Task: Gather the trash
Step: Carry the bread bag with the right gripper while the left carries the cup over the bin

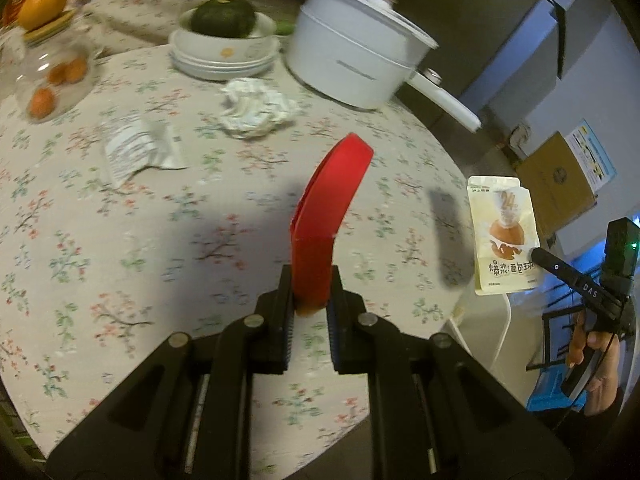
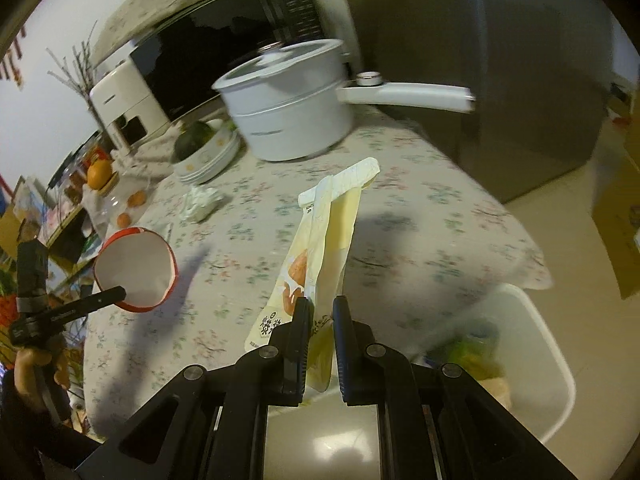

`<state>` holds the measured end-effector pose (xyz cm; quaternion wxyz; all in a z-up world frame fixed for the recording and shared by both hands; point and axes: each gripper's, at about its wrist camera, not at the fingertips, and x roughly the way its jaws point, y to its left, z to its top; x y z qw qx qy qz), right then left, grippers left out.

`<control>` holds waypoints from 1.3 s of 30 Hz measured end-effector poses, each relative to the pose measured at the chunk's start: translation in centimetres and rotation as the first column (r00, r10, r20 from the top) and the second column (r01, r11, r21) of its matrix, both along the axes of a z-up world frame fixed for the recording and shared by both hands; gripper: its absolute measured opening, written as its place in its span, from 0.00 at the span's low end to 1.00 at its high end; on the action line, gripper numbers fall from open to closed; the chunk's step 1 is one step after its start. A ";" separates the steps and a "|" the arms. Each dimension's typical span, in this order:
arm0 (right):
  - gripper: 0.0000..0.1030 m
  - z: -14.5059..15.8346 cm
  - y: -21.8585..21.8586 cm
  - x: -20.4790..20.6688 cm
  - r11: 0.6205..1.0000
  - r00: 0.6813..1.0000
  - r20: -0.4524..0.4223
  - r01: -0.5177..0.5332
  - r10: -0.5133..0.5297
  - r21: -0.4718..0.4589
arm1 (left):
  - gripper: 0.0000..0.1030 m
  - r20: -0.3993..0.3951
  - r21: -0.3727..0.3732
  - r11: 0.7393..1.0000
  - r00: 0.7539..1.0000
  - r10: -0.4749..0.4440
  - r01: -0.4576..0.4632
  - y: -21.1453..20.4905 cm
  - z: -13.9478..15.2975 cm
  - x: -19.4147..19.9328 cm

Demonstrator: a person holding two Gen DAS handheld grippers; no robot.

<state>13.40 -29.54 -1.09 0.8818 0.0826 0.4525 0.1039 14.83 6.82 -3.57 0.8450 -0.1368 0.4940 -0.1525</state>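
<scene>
My left gripper [image 1: 311, 280] is shut on a squashed red paper cup [image 1: 328, 216], held above the flowered table; the cup's white inside shows in the right wrist view [image 2: 134, 268]. My right gripper [image 2: 321, 312] is shut on a cream snack wrapper [image 2: 324, 248] with a bread picture, held beyond the table's right edge; it also shows in the left wrist view [image 1: 502, 236]. A crumpled white tissue [image 1: 256, 108] and a flat silver wrapper [image 1: 136, 148] lie on the table. A white trash bin [image 2: 532, 320] with some trash in it stands on the floor below the right gripper.
A white electric pot [image 1: 352, 60] with a long handle stands at the table's far side. Stacked bowls hold a green squash [image 1: 222, 20]. A glass jar [image 1: 52, 76] with small oranges stands at far left. A cardboard box [image 1: 560, 184] sits on the floor by the fridge [image 2: 500, 80].
</scene>
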 end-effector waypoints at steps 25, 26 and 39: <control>0.14 -6.3 -15.5 -7.2 0.977 0.959 -0.188 0.204 -0.213 -0.068 | 0.15 0.023 -0.038 0.933 0.934 -0.357 0.357 -18.7 0.5 -2.0; 0.14 -6.6 -15.4 -7.1 0.977 0.957 -0.199 0.205 -0.213 -0.063 | 0.15 0.017 -0.038 0.928 0.929 -0.370 0.371 -19.4 0.3 -2.1; 0.59 -7.0 -17.3 -8.8 0.966 0.943 -0.212 0.252 -0.257 -0.051 | 0.15 -0.041 -0.016 0.863 0.862 -0.506 0.505 -26.2 -1.8 -4.1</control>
